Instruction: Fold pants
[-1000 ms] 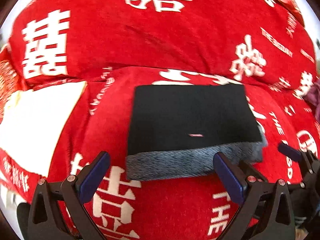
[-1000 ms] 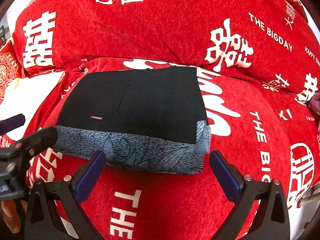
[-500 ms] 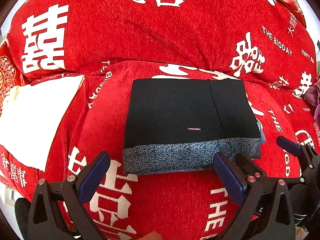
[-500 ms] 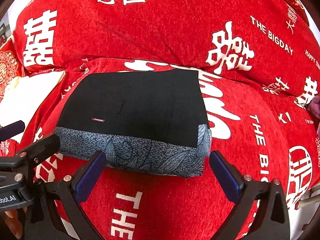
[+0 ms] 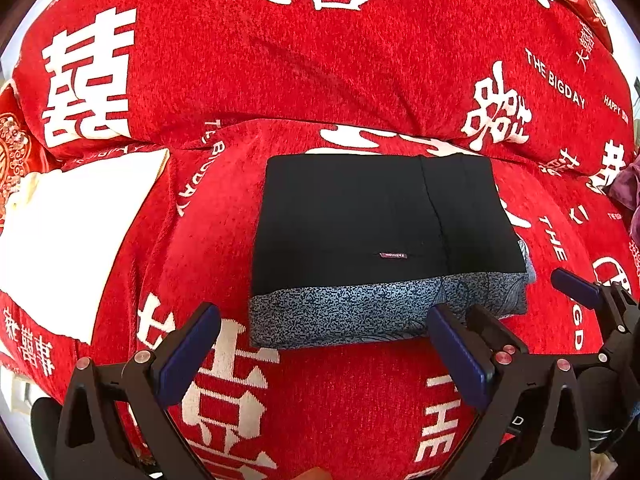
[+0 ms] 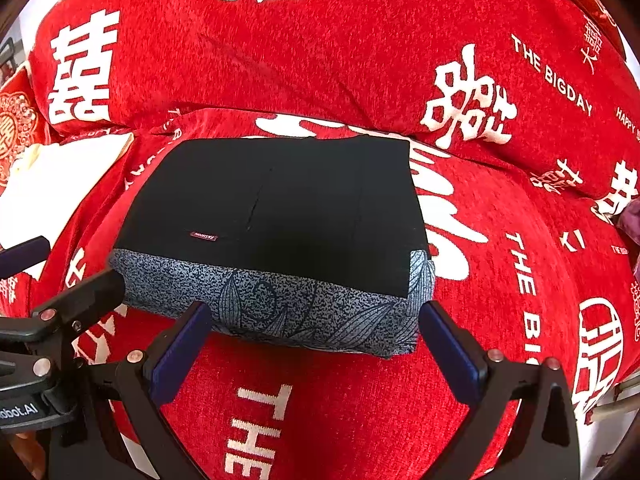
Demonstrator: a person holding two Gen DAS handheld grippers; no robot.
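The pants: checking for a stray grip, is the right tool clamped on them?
No, the right tool is open just short of the folded pants, touching nothing.

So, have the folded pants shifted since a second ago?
No. The folded pants still sit against the same white character on the red cover behind their far edge.

Left claw (image 5: 324, 352) and right claw (image 6: 316, 348) agape, empty
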